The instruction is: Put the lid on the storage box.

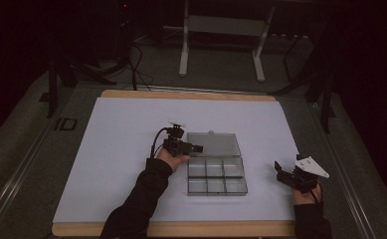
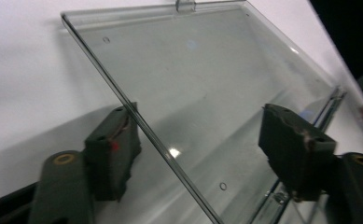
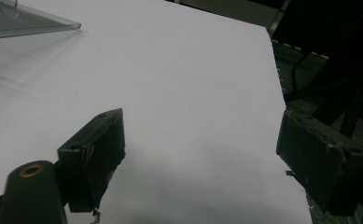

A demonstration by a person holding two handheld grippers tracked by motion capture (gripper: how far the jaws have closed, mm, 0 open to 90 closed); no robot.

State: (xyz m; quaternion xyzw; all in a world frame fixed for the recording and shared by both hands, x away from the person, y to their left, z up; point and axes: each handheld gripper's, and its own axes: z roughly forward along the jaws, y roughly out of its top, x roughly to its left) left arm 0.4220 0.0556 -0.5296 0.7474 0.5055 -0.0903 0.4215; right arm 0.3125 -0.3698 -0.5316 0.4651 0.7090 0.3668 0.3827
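Jaws of the left gripper stood wide apart, one on each side of the near edge of the clear lid, not yet closed on it. That lid belonged to a transparent compartment box lying near the middle of the white surface; in the high view the lid was folded back behind the tray, whose six small compartments looked empty as far as could be told. Seen from the left gripper view, the lid rose at a slant off the sheet, with its small latch tab at the far edge and the hinge line running toward the right.

By my judgement the step in hand was taking hold of the lid's edge, either to finish opening it or to swing it shut. The next move would call for closing the jaws gently on the thin plastic rim, then turning it about the hinge without dragging the light tray along.

Well apart to the right, the right gripper hovered over bare sheet near the surface's edge, its jaws likewise open and holding nothing. A corner of the lid showed at the top left of the right gripper view.
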